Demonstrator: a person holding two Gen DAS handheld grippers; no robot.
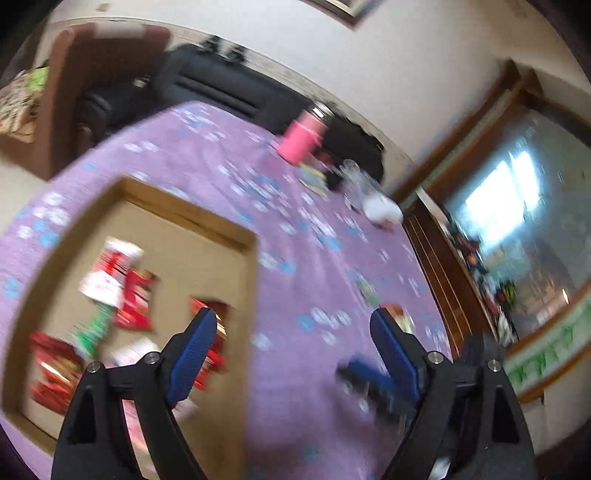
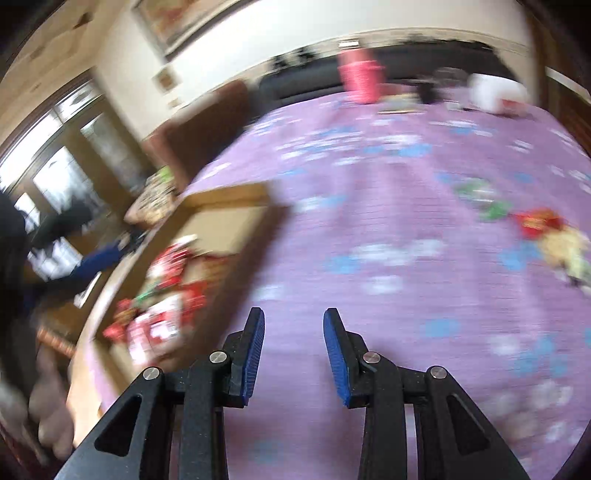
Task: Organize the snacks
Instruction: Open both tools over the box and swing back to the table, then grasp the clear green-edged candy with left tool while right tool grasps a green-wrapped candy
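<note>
A: Left gripper (image 1: 291, 321)?
B: Spread wide, nothing between the blue pads (image 1: 192, 354). Hanging over the right wall of the cardboard box (image 1: 251, 295), left finger above the box inside, right finger above the cloth. No contact visible.

A: Right gripper (image 2: 293, 321)?
B: Narrow gap, parted, nothing in it. Bare purple tablecloth (image 2: 388, 206) showing between the fingers. Also seen blurred at 5 o'clock in the left wrist view, just beside the left gripper's right finger.

A: Snacks?
B: Most in the box: red, white and green packets (image 1: 118, 291) heaped toward 8 o'clock in the left view, box at 9 o'clock of the right gripper in the right view. Few loose on the cloth: red and yellow packets (image 2: 546, 232) at 3 o'clock in the right view, green ones (image 2: 480, 199) just above them, well apart from the box. Print unreadable, heavy blur.

A: Table?
B: Purple cloth with blue and white flowers. At the far edge, 12 to 1 o'clock in the right view: pink bottle (image 2: 360, 75) upright, flat colourful thing beside it, white object (image 2: 495, 94) further right.

A: Room?
B: Dark sofa (image 1: 221, 88) behind the table, brown chair (image 1: 74, 92) at 10 o'clock in the left view, framed picture (image 2: 177, 22) on a pale wall, bright windows (image 2: 55, 158) at 9 o'clock in the right view. Hand (image 2: 48, 417) at 8 o'clock there, blurred.
</note>
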